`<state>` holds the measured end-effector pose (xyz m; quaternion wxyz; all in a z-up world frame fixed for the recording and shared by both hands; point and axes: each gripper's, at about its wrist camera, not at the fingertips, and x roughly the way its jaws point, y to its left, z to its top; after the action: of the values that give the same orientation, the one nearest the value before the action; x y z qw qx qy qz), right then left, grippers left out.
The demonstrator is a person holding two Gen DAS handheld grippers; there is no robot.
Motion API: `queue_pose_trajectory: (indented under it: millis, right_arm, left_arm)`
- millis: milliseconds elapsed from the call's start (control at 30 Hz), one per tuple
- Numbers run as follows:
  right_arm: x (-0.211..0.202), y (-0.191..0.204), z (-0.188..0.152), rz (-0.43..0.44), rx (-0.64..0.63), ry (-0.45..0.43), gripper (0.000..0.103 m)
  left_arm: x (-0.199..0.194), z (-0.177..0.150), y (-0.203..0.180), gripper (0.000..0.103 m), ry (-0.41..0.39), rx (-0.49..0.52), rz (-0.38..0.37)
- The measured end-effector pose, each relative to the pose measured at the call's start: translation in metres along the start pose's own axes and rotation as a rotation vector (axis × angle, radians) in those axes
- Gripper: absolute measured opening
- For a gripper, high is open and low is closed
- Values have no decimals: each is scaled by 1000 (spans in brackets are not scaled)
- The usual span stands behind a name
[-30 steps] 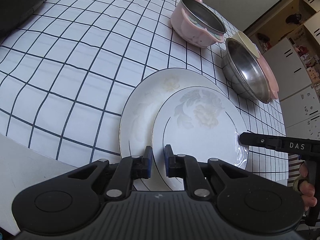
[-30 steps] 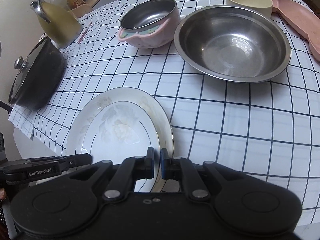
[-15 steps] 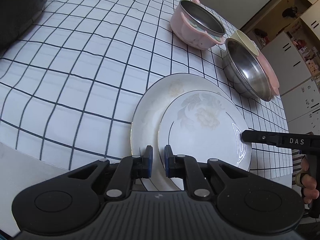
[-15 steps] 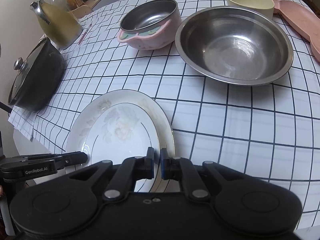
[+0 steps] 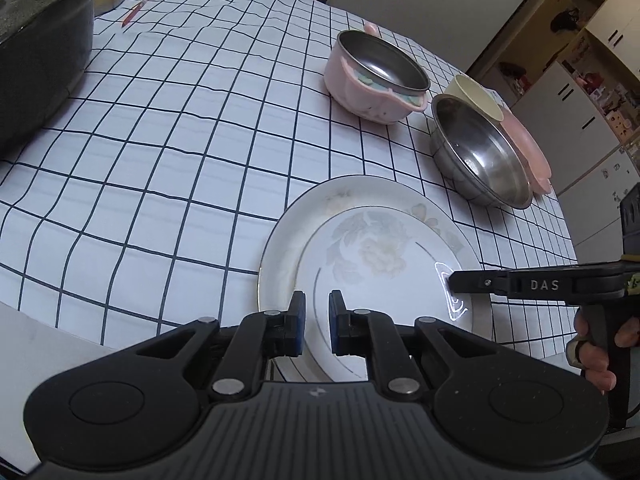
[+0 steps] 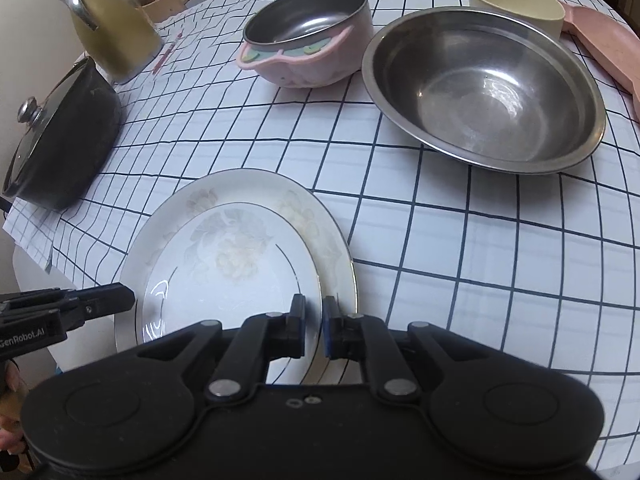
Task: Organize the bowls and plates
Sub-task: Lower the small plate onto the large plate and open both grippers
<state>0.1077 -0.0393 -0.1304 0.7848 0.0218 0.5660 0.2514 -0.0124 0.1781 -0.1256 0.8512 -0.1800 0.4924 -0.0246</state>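
Note:
A small floral plate (image 5: 376,264) (image 6: 228,264) lies on a larger floral plate (image 5: 296,216) (image 6: 320,224) near the table's front edge. My left gripper (image 5: 317,320) is nearly shut with its fingers astride the near rim of the plates. My right gripper (image 6: 314,324) is nearly shut with its fingers astride the small plate's rim on the opposite side. A steel bowl (image 5: 480,156) (image 6: 480,84), a pink bowl with steel liner (image 5: 372,76) (image 6: 304,36) and a cream cup (image 5: 476,96) (image 6: 516,4) stand behind.
A black lidded pan (image 5: 36,40) (image 6: 60,136) sits at the left, with a yellow kettle (image 6: 112,28) behind it. A pink tray (image 6: 600,40) lies at the far right. The checked tablecloth (image 5: 180,140) covers the table.
Both grippers have drawn back a little with the plates; the stacked plates shifted slightly and the small plate sits more centred on the large one.

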Motion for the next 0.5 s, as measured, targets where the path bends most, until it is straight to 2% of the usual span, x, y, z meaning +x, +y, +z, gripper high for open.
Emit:
queue_pose_trajectory:
  millis: [200, 333, 500]
  right_arm:
    - [5, 8, -1, -18, -37, 0, 9]
    - [0, 10, -1, -17, -48, -4, 18]
    - [-14, 17, -4, -20, -84, -27, 21]
  left_arm:
    - [2, -2, -6, 11, 3, 25, 2]
    - [1, 0, -10, 11, -1, 39, 4]
    - [-3, 1, -19, 11, -18, 74, 20]
